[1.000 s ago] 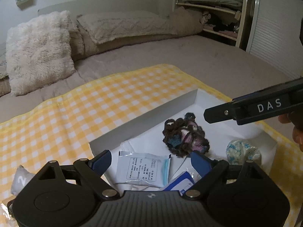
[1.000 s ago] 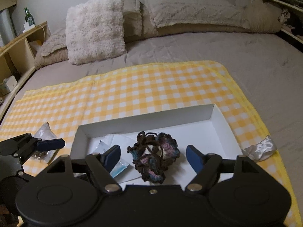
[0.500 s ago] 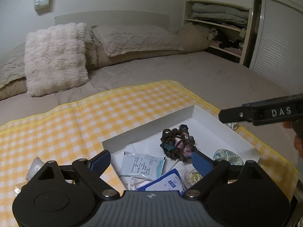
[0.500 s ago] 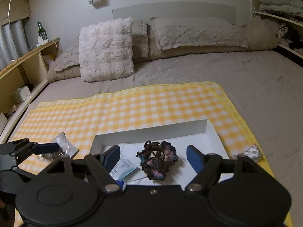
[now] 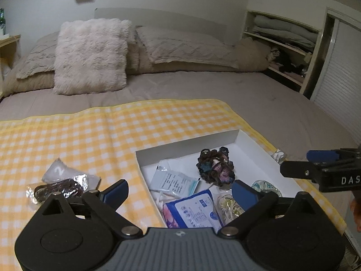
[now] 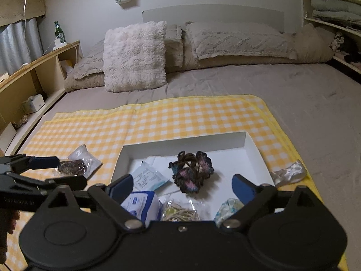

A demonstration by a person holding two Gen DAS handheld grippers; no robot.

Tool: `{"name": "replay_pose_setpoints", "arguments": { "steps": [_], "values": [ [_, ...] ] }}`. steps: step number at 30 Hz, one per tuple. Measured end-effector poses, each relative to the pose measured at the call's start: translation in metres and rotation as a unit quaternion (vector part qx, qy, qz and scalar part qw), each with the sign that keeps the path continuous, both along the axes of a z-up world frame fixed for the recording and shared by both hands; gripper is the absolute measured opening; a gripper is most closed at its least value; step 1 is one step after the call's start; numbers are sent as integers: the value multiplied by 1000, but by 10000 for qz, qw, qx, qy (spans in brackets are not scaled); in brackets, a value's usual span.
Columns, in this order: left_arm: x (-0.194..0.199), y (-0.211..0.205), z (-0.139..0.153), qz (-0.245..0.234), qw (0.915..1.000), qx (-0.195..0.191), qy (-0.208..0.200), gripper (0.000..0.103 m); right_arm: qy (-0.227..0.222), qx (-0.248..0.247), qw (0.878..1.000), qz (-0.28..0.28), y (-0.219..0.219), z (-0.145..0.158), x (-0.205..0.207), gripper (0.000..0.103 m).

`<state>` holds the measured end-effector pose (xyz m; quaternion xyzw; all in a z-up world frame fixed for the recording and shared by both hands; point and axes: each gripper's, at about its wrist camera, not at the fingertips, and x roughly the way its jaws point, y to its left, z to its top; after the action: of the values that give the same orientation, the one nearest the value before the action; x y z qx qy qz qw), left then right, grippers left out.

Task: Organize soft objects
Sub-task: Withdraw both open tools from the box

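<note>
A white box (image 5: 189, 141) (image 6: 185, 142) lies on a yellow checked cloth (image 5: 90, 135) on the bed. In it lie a dark crocheted scrunchie (image 5: 215, 168) (image 6: 191, 171), a white sachet (image 5: 172, 181), a blue-white packet (image 5: 194, 210) (image 6: 141, 204), a bagged yellowish item (image 6: 180, 213) and a pale blue scrunchie (image 5: 264, 186) (image 6: 227, 207). My left gripper (image 5: 180, 192) is open and empty above the box's near left edge. My right gripper (image 6: 182, 186) is open and empty above the box's near side. A bagged dark scrunchie (image 5: 61, 186) (image 6: 72, 167) lies left of the box.
A clear silvery wrapper (image 6: 288, 172) (image 5: 278, 154) lies at the cloth's right edge. A fluffy pillow (image 6: 134, 56) and knitted pillows (image 6: 239, 40) line the headboard. Wooden shelves (image 6: 33, 72) stand left with a green bottle (image 6: 59, 31). A linen shelf (image 5: 284, 38) stands right.
Both grippers have pulled back and risen from the box, so more of the bed and cloth shows. The bagged scrunchie on the left has come into the left wrist view.
</note>
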<state>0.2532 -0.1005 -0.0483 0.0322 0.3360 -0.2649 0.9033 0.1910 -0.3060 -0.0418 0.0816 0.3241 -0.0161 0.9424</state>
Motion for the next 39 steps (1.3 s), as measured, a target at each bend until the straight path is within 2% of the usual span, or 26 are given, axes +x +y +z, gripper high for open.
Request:
{"name": "replay_pose_setpoints", "arguments": {
  "steps": [5, 10, 20, 29, 39],
  "values": [
    [-13, 0, -3, 45, 9998, 192, -103, 103, 14, -87, 9999, -85, 1, -5, -12, 100],
    [-18, 8, -8, 229, 9997, 24, 98, 103, -38, -205, 9997, -107, 1, -7, -17, 103],
    [-15, 23, -9, 638, 9980, -15, -2, 103, -195, -339, 9992, -30, 7, -10, -22, 103],
    [-9, 41, -10, 905, 9958, 132, -71, 103, -219, -406, 9989, 62, 21, -12, -12, 103],
    [2, 79, -8, 1402, 9899, 172, -139, 103, -257, -437, 9982, 334, 53, -10, 13, 103]
  ]
}}
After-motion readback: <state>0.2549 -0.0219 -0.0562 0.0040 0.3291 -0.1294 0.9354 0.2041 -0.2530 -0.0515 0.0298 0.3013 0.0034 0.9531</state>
